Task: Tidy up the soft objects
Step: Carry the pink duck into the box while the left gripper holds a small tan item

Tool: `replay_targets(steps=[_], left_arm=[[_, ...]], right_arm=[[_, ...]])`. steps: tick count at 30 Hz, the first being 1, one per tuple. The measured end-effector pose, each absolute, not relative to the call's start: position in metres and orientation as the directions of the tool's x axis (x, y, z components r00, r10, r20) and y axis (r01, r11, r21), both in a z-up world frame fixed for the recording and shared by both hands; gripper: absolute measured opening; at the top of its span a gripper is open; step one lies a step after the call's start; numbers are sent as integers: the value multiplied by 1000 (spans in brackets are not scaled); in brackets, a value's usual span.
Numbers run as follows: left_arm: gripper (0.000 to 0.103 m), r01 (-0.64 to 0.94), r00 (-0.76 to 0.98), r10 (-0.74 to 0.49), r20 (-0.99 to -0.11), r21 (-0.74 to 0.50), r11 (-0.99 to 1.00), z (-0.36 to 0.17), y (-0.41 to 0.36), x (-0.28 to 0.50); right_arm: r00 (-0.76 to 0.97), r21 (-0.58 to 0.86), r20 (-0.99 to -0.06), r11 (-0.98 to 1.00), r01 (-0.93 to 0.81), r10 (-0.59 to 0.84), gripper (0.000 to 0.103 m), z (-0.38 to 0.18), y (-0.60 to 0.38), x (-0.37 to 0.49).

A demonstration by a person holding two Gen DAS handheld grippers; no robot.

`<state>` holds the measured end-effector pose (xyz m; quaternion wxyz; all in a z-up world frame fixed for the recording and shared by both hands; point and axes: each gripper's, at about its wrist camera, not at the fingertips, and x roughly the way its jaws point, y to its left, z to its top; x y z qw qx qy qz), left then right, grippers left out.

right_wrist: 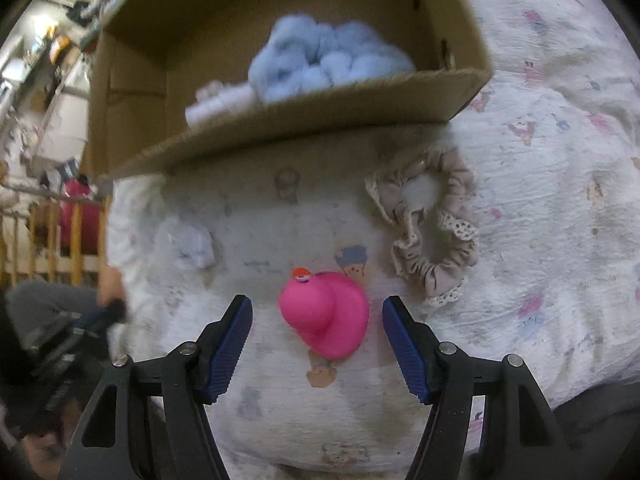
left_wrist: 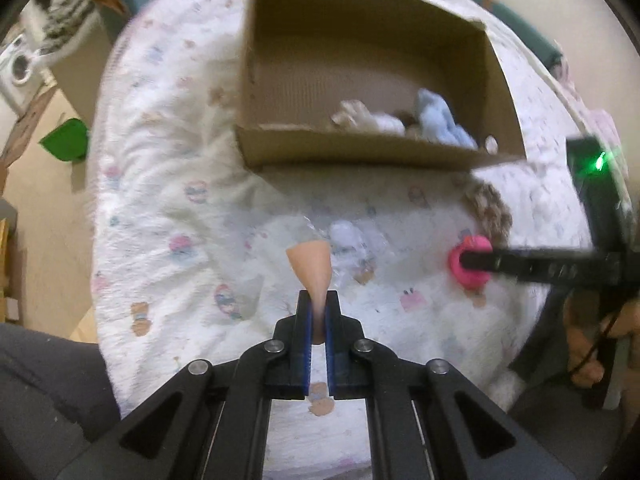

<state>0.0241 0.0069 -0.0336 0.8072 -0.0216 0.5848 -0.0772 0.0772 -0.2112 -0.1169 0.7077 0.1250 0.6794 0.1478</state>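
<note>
My left gripper [left_wrist: 318, 300] is shut on a peach soft piece [left_wrist: 311, 266] and holds it above the bed cover, short of the cardboard box [left_wrist: 360, 152]. My right gripper [right_wrist: 318, 312] is open, its fingers on either side of a pink rubber duck [right_wrist: 326, 314] that lies on the cover; the duck also shows in the left wrist view [left_wrist: 472, 262]. The box [right_wrist: 320, 116] holds a light blue fluffy cloth [right_wrist: 324, 56] and white soft pieces [right_wrist: 218, 106]. A beige lace scrunchie [right_wrist: 434, 232] and a small white cloth [right_wrist: 190, 244] lie in front of the box.
A white printed quilt [left_wrist: 168, 184] covers the bed. A wooden rail [right_wrist: 52, 236] stands at the left edge. A green object [left_wrist: 66, 142] lies on the floor to the left. A grey-clad leg [left_wrist: 44, 380] is at the lower left.
</note>
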Motion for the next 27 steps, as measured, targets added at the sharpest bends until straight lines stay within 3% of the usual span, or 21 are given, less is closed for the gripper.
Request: replay_targets(steps=[4, 8, 14, 27], left_arm=[[5, 45, 354, -123, -927, -114, 992, -31, 15, 32], [5, 12, 369, -115, -922, -119, 993, -38, 18, 39], [5, -10, 391, -106, -914, -119, 993, -36, 20, 42], [5, 50, 458, -117, -881, -106, 993, 7, 17, 67]], right_arm=[[22, 320, -946, 943, -94, 323, 71, -124, -199, 76], [29, 259, -964, 956, -135, 265, 48, -125, -192, 74], [70, 286, -952, 947, -148, 299, 47, -109, -191, 72], [342, 372, -840, 906, -202, 421, 47, -15, -194, 86]])
